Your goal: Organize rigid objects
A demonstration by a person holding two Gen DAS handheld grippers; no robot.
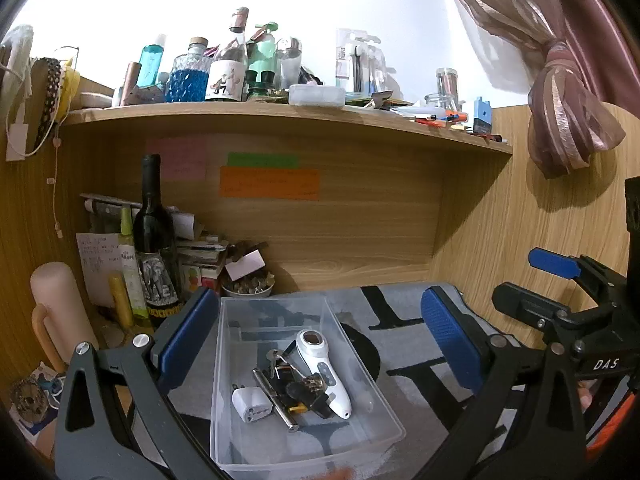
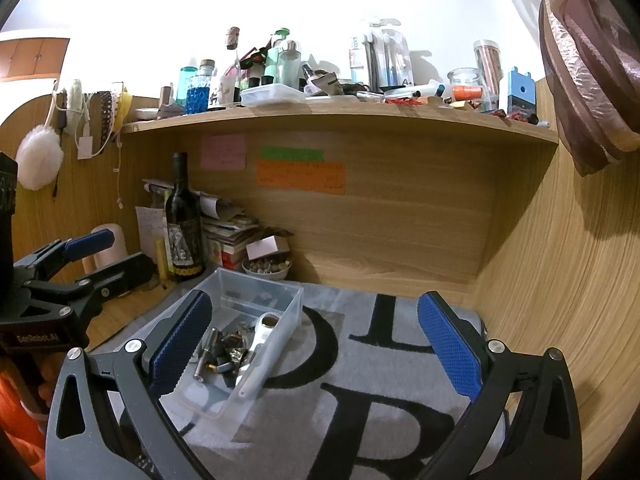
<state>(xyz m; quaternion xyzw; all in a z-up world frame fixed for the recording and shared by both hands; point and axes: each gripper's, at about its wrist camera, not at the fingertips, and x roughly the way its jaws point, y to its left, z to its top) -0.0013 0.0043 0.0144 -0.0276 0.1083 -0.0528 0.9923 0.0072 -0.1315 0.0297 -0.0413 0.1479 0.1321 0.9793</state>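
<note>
Bin (image 1: 280, 448) between left hand-held gripper (image 1: 320, 344) fingers.

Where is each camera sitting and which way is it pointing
Left wrist: rides the left claw, open, facing the clear bin and shelf; right claw at right edge.
Right wrist: rides the right claw, open, facing the grey mat; left claw at left edge.
Shared: bin, wine bottle, shelf.

Both grippers: dark grey slotted arms, silver screws behind blue dimpled pads. Left gripper (image 1: 320, 344) body reads "GenRobot.AI". Right gripper (image 2: 316, 354) body reads "DAS". Skin and orange sleeve behind each body.
</note>
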